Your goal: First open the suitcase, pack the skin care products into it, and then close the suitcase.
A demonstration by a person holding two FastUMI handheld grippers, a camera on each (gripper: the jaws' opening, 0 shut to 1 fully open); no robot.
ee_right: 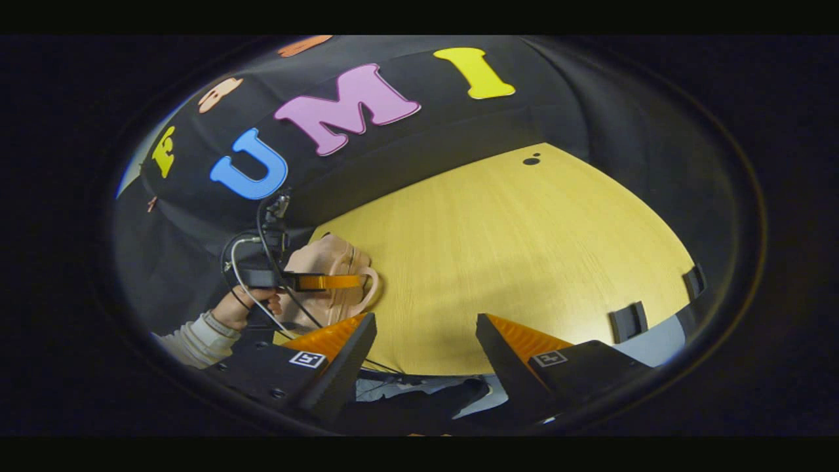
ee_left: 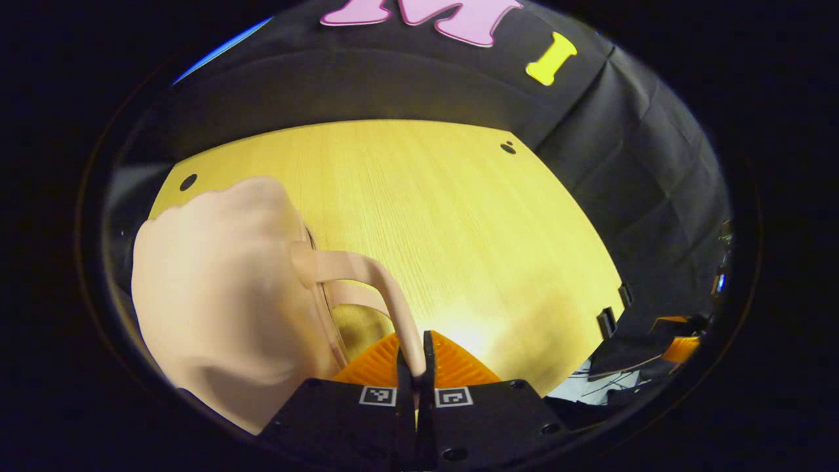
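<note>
Left gripper (ee_left: 414,367) clenched on suitcase handle (ee_left: 387,288); pink suitcase (ee_left: 216,308) left of jaws. Right gripper (ee_right: 425,351) released, over table (ee_right: 511,262).

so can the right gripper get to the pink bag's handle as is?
Probably not directly: the left gripper is shut on the handle. The right gripper hangs open, off to the bag's side.
</note>
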